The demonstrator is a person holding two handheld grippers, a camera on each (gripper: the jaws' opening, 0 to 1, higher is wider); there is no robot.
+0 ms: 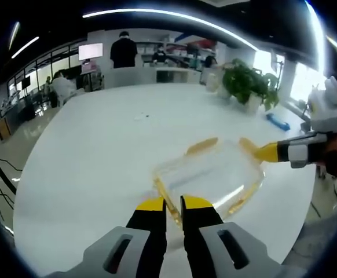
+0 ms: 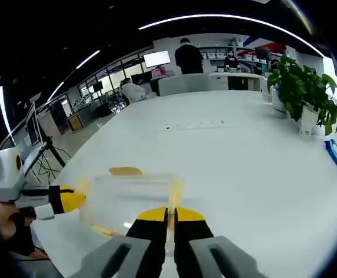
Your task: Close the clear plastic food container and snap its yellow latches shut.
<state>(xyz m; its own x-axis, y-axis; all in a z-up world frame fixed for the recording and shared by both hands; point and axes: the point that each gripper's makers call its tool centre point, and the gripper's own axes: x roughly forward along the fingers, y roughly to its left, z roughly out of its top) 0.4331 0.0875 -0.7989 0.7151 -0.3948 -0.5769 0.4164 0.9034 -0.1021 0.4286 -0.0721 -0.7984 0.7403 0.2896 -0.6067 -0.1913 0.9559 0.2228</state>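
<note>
The clear plastic food container (image 1: 212,174) lies on the white table (image 1: 99,150), blurred in both views. A yellow latch (image 1: 202,145) sticks up at its far side. My left gripper (image 1: 173,204) is shut on the yellow latch (image 1: 172,215) at the container's near edge. My right gripper (image 1: 265,152) reaches in from the right to the container's far right corner, beside another latch (image 1: 246,145). In the right gripper view, my right gripper (image 2: 169,214) is shut on a thin yellow latch (image 2: 173,194) of the container (image 2: 131,194). The left gripper (image 2: 70,200) holds the opposite side.
A potted plant (image 1: 246,84) and a blue object (image 1: 278,121) stand near the table's far right edge, seen again as plant (image 2: 304,87) and blue object (image 2: 336,155). A power strip (image 2: 194,123) sits mid-table. People stand at a counter (image 1: 151,72) beyond.
</note>
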